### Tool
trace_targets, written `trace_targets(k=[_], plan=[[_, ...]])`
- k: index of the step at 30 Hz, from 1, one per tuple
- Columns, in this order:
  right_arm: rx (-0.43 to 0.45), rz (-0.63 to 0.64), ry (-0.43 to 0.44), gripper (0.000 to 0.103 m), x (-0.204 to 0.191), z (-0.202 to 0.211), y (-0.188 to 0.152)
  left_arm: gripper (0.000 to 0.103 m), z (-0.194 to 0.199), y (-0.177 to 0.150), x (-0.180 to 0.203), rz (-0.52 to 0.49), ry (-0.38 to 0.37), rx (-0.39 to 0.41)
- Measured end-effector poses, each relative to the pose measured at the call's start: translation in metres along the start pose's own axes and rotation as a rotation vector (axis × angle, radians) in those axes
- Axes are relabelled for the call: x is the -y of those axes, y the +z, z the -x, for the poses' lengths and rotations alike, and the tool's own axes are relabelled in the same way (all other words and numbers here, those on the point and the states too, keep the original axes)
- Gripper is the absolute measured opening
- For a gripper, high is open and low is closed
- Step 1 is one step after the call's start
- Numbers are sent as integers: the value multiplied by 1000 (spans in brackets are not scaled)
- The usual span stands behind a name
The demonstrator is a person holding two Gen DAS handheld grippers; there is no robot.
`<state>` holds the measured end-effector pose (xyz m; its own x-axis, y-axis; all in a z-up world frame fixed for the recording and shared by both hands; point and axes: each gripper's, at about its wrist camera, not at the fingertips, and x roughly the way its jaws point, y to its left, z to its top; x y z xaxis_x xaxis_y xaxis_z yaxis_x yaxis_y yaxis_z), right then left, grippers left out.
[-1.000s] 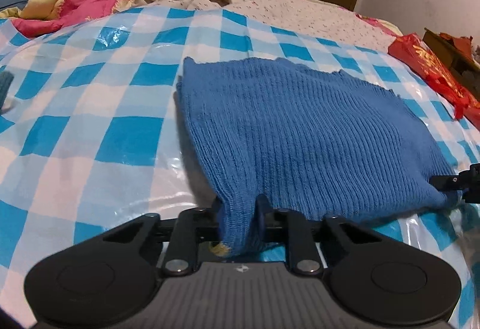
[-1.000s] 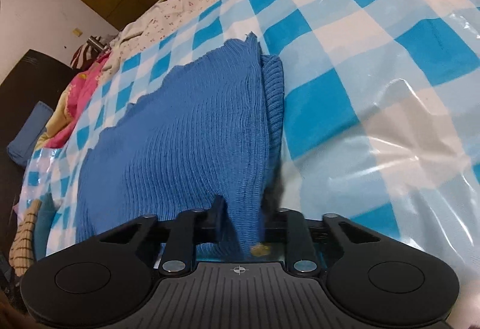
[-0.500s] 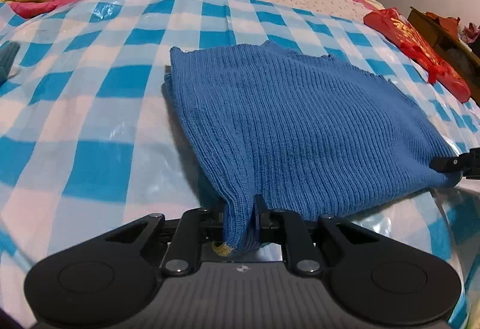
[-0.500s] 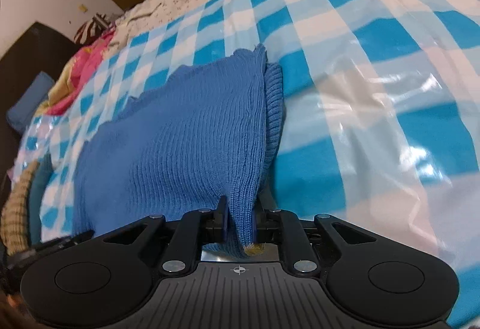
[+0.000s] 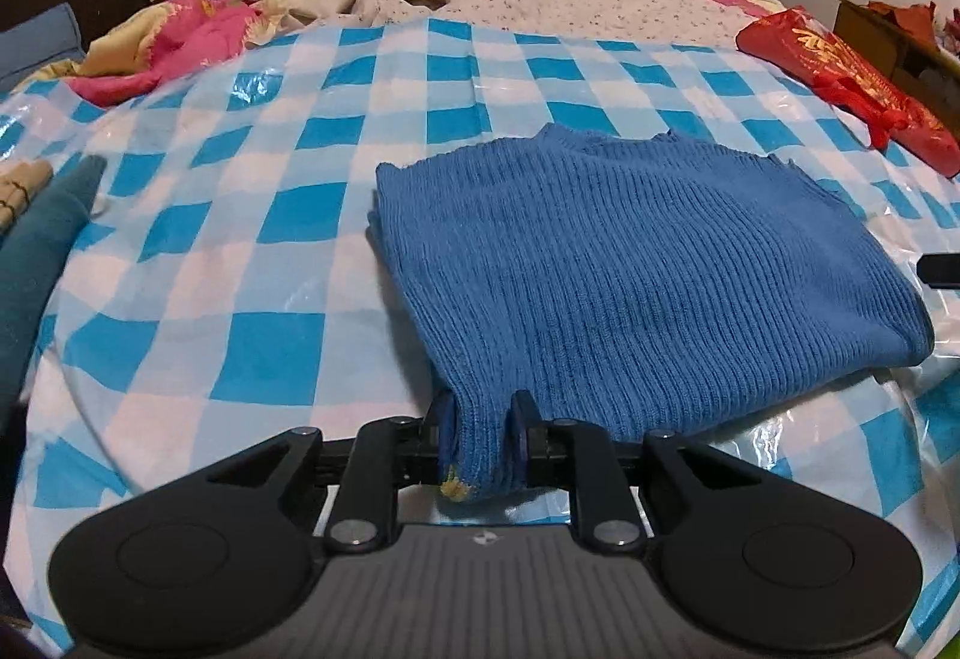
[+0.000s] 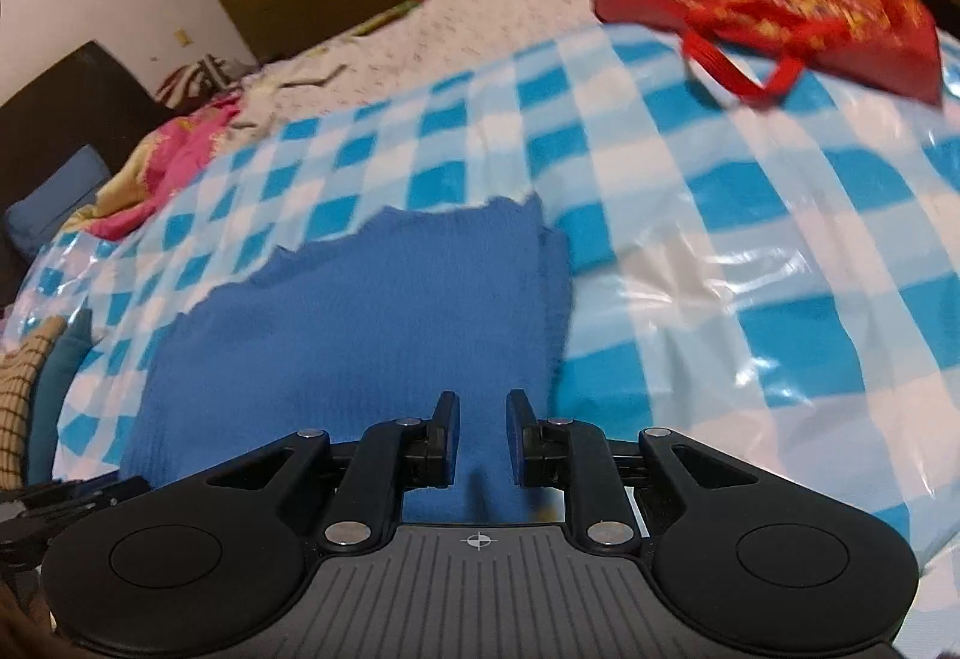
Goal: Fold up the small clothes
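- Blue ribbed knit sweater (image 5: pixel 630 263) lies folded on the bed, on the blue-and-white checked plastic sheet (image 5: pixel 252 239), about mid-sheet toward its right half; the neckline edge points to the far end of the bed, the fold to the near edge.
- Left claw (image 5: pixel 480 431): pads pinch the near-left corner of the sweater, a tuft of knit bunched between them; jaws are beginning to part, but the cloth is not yet free.
- Right claw (image 6: pixel 480 431): jaws opening, a clear gap shows between the pads; blue knit lies under and behind the gap, pads not pressing on it. Picture is motion-blurred, so fine contact is uncertain.
- Step in hand, by judgement: releasing the folded edge once it is laid down.
- To do it well: open the left claw fully before lifting, or the corner will be dragged up and the fold spoiled.
- Withdraw both claws straight back along the near edge, low and level, so that the upper layer stays square over the lower.
- Risk: the plastic sheet looks slick; a snagged rib could slide the whole sweater.
- Red printed bag (image 6: pixel 780 17) sits at the far right corner of the sheet, well apart; no interference.
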<state>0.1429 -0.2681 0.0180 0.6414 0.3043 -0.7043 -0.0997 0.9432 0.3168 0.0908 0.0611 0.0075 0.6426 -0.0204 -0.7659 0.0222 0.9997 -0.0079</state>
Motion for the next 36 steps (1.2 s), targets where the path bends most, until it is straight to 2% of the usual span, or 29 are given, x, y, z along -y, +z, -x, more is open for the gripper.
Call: trace_targets(k=[6,12,19,23,30,36], plan=[[-18,41,42,19,-26,-19,-4,31,-6,6,10,3,32,6],[-96,75,12,19,-39,-46,-20,33,-22,4,12,-8,65,-50],[-85,69,9,19,-40,-35,-25,35,-20,0,14,-5,71,-58],[-64,75,17,24,-44,-28,-26,35,-13,0,15,8,66,-45],[-81,69,-6,24,-44,-35,-29,38,-18,-6,16,-8,88,-66],[-56,74,-8,24,-46,-25,-32,39,-9,-6,15,12,77,-47]])
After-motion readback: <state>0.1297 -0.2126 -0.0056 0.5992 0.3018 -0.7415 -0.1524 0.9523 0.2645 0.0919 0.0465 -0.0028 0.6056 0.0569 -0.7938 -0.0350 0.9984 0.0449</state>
